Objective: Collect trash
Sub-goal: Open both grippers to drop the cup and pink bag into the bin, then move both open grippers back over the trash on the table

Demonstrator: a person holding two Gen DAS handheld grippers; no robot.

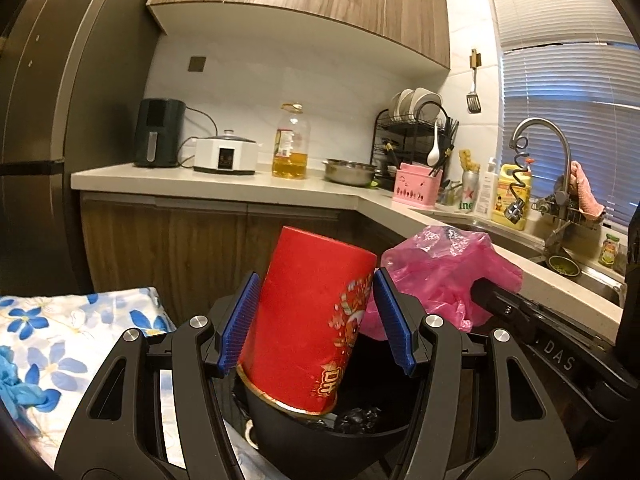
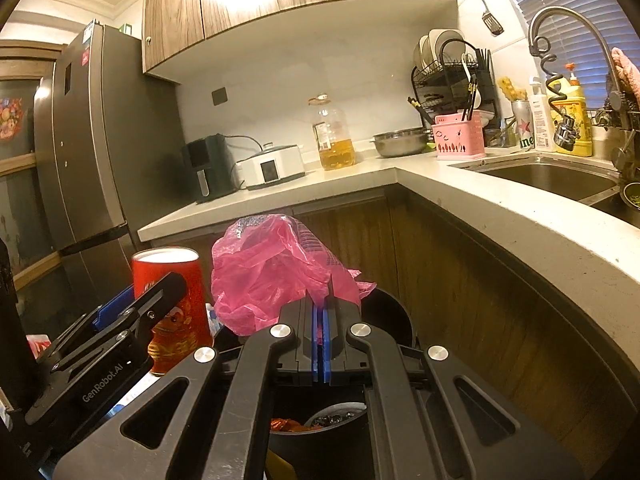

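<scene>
A red cylindrical canister (image 1: 304,320) with gold print leans between the blue pads of my left gripper (image 1: 316,280), which is shut on it. Its lower end hangs just over the rim of a black trash bin (image 1: 304,440). My right gripper (image 2: 322,294) is shut on a crumpled pink plastic bag (image 2: 272,272), held above the same bin (image 2: 394,312). Dark and orange trash lies inside the bin. In the right wrist view the canister (image 2: 172,276) and my left gripper (image 2: 152,300) sit just left of the bag. In the left wrist view the bag (image 1: 436,272) is right of the canister.
An L-shaped counter (image 2: 520,216) wraps around the right, with a sink (image 2: 552,180) and tap. An oil bottle (image 1: 291,144), cooker (image 1: 226,156) and air fryer (image 1: 158,132) stand along the back. A dark fridge (image 2: 88,152) is at left, floral cloth (image 1: 72,332) lower left.
</scene>
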